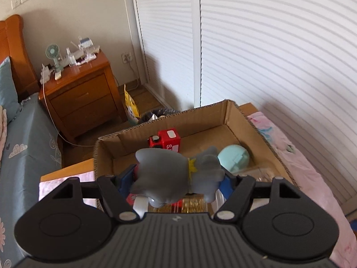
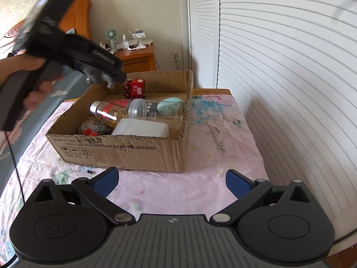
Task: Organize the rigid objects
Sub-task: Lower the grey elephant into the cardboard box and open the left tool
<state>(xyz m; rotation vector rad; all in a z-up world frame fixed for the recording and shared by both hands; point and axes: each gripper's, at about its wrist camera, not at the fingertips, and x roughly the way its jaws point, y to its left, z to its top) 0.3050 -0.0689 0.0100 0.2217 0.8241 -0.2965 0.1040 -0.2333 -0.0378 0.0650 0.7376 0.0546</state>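
left tool [image 1: 178, 178]: clamps grey rubbery elephant toy [image 1: 176, 174] above open brown cardboard box [image 2: 125, 149], likely to drop inside | right tool [image 2: 171, 183]: wide, empty, over pink floral bedspread [image 2: 223, 134]

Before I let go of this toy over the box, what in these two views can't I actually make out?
- Left wrist view: the grey elephant toy in the left gripper hides the near half of the cardboard box.
- Right wrist view: the left gripper is motion-blurred, so the toy's grip is unclear there.
- Right wrist view: the box's front wall hides the red-capped items' lower parts.
- Box print: too small to read.
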